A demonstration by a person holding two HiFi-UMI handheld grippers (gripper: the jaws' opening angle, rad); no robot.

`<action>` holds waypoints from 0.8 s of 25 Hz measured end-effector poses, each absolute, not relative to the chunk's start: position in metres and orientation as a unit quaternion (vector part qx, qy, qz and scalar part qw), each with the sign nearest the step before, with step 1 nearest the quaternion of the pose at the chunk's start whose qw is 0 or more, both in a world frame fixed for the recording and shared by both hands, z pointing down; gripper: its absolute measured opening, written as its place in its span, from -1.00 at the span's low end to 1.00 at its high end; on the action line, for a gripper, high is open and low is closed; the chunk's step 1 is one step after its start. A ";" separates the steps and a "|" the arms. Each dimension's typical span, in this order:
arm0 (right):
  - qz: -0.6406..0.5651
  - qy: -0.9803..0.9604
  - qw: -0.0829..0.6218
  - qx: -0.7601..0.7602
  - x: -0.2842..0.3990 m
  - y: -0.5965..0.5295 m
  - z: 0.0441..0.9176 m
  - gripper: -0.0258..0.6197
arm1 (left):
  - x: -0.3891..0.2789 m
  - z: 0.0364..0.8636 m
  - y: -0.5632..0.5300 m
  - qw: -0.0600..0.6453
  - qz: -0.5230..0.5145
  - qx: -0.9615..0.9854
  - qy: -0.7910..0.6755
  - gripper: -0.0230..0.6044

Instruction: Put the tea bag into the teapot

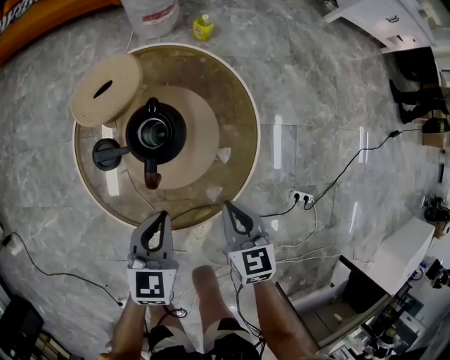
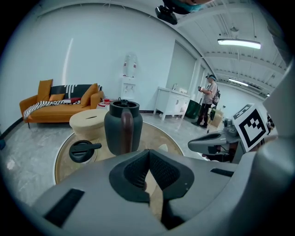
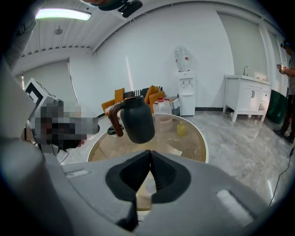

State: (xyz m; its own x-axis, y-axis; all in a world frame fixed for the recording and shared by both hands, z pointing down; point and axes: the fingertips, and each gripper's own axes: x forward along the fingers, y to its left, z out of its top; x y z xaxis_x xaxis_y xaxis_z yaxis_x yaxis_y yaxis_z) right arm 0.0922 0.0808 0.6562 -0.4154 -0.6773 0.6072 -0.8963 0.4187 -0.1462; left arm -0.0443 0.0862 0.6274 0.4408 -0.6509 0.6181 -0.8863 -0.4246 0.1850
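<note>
A black teapot [image 1: 155, 132] with a brown handle stands open on a round mat in the middle of the glass table [image 1: 242, 105]. Its black lid [image 1: 107, 153] lies to the left of it. Two small white tea bags rest on the glass, one [image 1: 223, 155] right of the pot and one [image 1: 213, 193] nearer the front rim. My left gripper [image 1: 164, 214] and right gripper [image 1: 227, 205] hover side by side at the table's near edge, both shut and empty. The left gripper view shows the teapot [image 2: 122, 126] straight ahead of the left gripper [image 2: 148, 152]; the right gripper [image 3: 150, 152] faces the teapot [image 3: 137, 120] too.
A round beige box [image 1: 107, 79] with a slot sits at the table's back left. A small yellow bottle [image 1: 203, 27] and a water jug [image 1: 151, 14] stand on the floor behind. A power strip [image 1: 302, 197] with cables lies to the right. An orange sofa [image 2: 60, 106] and a person [image 2: 211, 99] are far off.
</note>
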 end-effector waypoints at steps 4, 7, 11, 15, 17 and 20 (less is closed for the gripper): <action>0.238 -0.809 0.249 0.476 0.086 0.081 0.675 -0.92 | -0.047 0.637 0.086 0.256 0.234 0.806 -0.479 -0.87; 0.247 -0.808 0.264 0.466 0.080 0.081 0.695 -0.52 | -0.051 0.643 0.086 0.263 0.235 0.801 -0.483 -0.87; 0.258 -0.803 0.274 0.463 0.077 0.079 0.718 -0.48 | -0.054 0.650 0.086 0.265 0.230 0.803 -0.481 -0.87; 0.266 -0.800 0.278 0.460 0.076 0.080 0.735 -0.47 | -0.053 0.662 0.088 0.282 0.233 0.796 -0.482 -0.87; 0.268 -0.802 0.280 0.455 0.075 0.081 0.741 -0.47 | -0.052 0.667 0.089 0.286 0.236 0.795 -0.481 -0.87; 0.268 -0.803 0.288 0.448 0.073 0.083 0.751 -0.51 | -0.051 0.674 0.090 0.285 0.238 0.796 -0.477 -0.87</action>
State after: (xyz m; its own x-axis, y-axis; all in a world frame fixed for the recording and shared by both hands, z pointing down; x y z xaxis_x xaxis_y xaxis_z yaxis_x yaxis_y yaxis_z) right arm 0.0726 0.0830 0.7512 -0.4328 -0.5656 0.7019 -0.8737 0.4550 -0.1721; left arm -0.0510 0.0900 0.6738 0.4308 -0.6249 0.6511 -0.8961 -0.3817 0.2265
